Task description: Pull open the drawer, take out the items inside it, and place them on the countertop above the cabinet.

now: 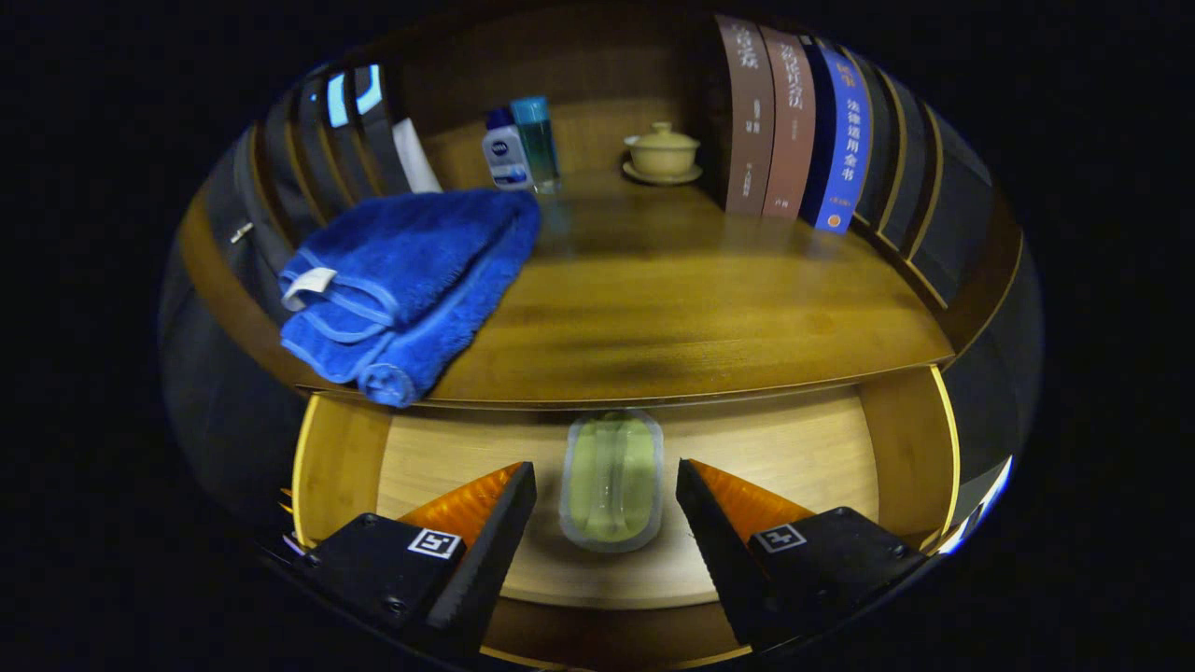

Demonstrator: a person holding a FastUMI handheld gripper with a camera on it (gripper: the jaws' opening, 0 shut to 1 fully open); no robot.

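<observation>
The wooden drawer (345,457) stands pulled out under the front edge of the brown wooden desk (691,308), and one thing lies on its pale floor: a pale green oblong case with a clear rounded rim (611,478). The claw (607,495) is spread wide and holds nothing; the case lies between its two fingers, clear of both, with a similar gap on each side. Its long axis runs straight away from the claw, toward the back of the drawer, so the fingers already face its two long sides and closing would pinch it across the narrow way. The far end of the case sits just under the desk's front lip, so a lift probably needs to come back toward the drawer front first. Up on the desk, a folded blue terry towel (401,289) overhangs the front left edge
</observation>
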